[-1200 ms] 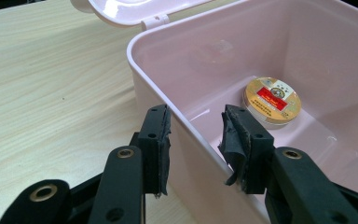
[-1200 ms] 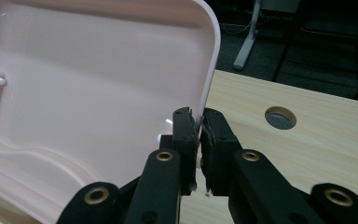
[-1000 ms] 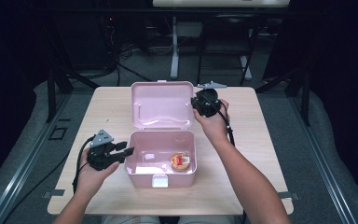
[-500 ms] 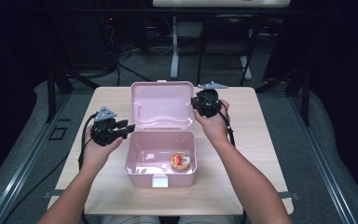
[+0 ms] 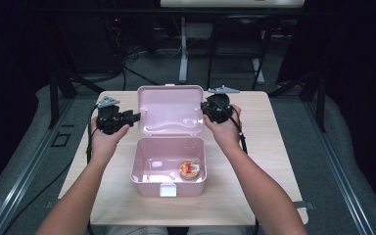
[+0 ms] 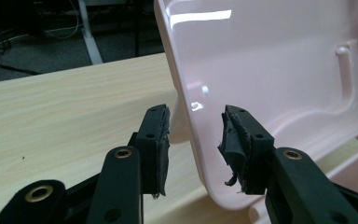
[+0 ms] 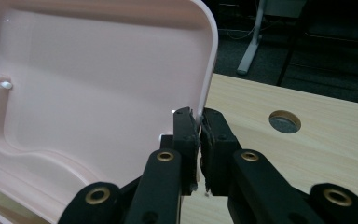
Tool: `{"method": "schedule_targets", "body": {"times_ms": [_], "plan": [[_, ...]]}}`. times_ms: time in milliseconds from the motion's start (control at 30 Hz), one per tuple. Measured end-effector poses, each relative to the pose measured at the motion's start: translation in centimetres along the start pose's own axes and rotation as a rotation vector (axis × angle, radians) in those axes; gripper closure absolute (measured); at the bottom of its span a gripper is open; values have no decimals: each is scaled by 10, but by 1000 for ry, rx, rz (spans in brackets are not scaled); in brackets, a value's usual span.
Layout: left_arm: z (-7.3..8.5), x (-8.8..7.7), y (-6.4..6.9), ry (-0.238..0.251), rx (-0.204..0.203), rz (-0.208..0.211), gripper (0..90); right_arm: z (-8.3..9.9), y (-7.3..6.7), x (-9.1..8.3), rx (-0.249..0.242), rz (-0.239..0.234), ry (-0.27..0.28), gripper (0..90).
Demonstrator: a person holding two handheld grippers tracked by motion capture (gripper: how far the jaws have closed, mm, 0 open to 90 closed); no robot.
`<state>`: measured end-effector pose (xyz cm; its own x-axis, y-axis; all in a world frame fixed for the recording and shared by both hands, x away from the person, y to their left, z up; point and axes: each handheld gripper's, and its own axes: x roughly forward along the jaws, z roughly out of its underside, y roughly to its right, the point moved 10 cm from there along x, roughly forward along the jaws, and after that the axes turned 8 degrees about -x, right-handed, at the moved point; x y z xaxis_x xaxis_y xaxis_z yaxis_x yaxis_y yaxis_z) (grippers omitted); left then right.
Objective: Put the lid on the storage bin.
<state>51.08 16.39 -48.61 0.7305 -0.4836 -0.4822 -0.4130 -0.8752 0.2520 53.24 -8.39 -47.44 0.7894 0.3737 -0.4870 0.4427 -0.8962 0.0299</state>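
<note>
Pink lid (image 5: 170,109) of the box (image 5: 169,161) stands upright at the back of the wooden surface (image 5: 264,147), hinged open above the tub, where a small round snack (image 5: 189,169) lies. Right gripper (image 7: 199,122) has its jaws clamped on the lid's side edge — left gripper (image 6: 195,128) straddles the opposite edge, its jaws having just narrowed a little, pads apart from the plastic.

Overhead light brightens the worktop (image 5: 254,196) while the room around it lies dark. Glare streaks the pink lid (image 6: 270,56); near the lens the claw bases blur.
</note>
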Motion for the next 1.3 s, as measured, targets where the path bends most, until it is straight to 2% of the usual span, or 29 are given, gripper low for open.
{"method": "schedule_targets", "body": {"times_ms": [367, 433, 533, 733, 933, 1300], "plan": [[-22, 17, -5, 2, 12, -68, 669, 0, 0, -1, -3, -6, 5, 848], [-24, 20, -6, 17, 2, -77, 674, 0, 0, -1, -1, -7, 8, 849], [-25, 24, -8, 11, -9, -84, 696, 0, 0, -1, 4, -8, 13, 849], [-27, 28, -4, 24, -4, -83, 794, 0, -1, -2, 3, -10, 18, 849], [-29, 26, -2, 24, -3, -92, 813, 0, 0, -2, 10, -18, 21, 846], [-30, 21, 1, 40, 1, -78, 820, -4, 4, 3, 41, -49, 12, 807]]}}
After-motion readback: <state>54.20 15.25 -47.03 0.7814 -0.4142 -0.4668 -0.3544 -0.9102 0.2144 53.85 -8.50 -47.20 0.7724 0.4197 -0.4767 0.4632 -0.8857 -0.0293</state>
